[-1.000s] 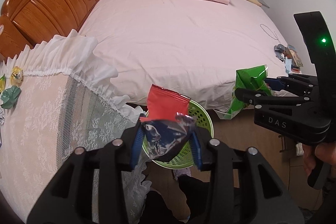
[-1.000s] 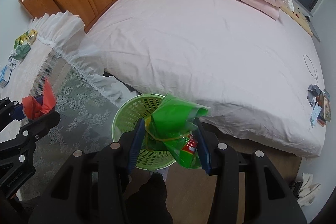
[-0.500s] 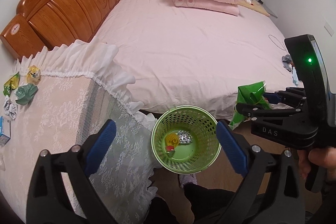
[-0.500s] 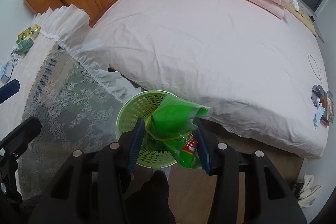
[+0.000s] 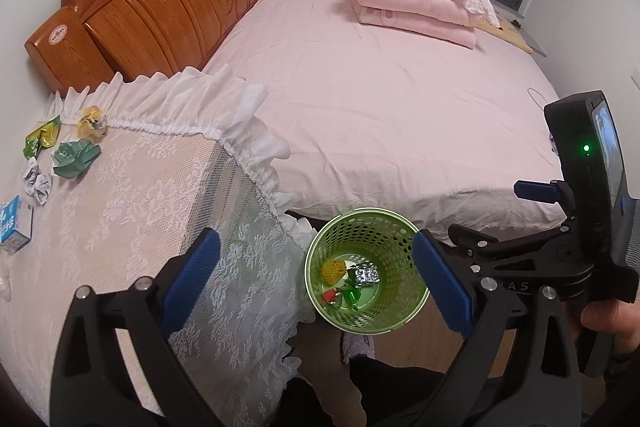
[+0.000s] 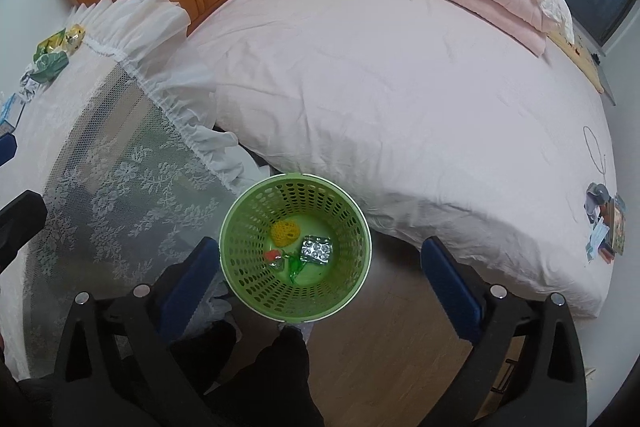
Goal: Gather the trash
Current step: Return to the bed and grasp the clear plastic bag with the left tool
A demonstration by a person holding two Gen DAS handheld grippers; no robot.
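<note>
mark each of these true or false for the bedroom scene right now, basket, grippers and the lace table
1. The green basket stands on the floor beside the bed. True.
2. The basket is empty. False: a yellow net ball, a silver blister pack and small red and green scraps lie in its bottom.
3. The left gripper holds a red wrapper. False: its jaws are wide apart with nothing between them.
4. The right gripper is over the basket with nothing in it. True; its jaws are opening.
5. Wrappers lie on the lace-covered table. True: a crumpled green wrapper and others sit near its far edge.
6. The folded pink quilt lies on the floor. False: it rests on the bed.
</note>
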